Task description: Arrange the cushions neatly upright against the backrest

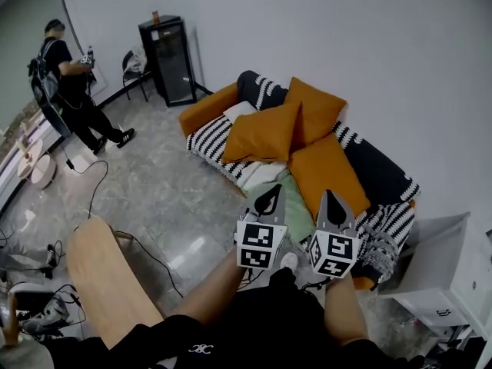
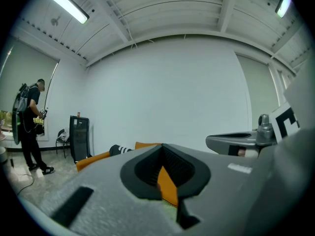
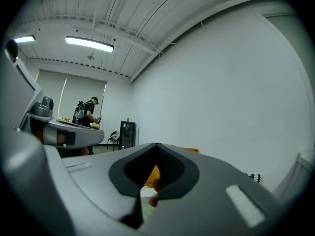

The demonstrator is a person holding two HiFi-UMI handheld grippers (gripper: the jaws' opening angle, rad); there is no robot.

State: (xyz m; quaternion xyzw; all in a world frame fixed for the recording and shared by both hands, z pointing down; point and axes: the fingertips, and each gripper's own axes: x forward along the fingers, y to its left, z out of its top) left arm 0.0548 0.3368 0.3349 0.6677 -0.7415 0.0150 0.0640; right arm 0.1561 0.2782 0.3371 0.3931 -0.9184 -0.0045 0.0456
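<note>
Open along the front of the sofa: bare floor. Blocked across the sofa's seat and backrest by piled orange cushions. Hemmed at the sofa's near end by a white cabinet just beside it. Well off the sofa's front: cables and a wooden board.

An orange sofa stands along the white wall. Two orange cushions lean together at its back, a third orange cushion lies flat on the seat, and a striped black-and-white pillow sits at the far end. The left gripper and right gripper are side by side in the foreground (both with jaws together), pointing toward the sofa. At far left a person stands near a black cabinet.
</note>
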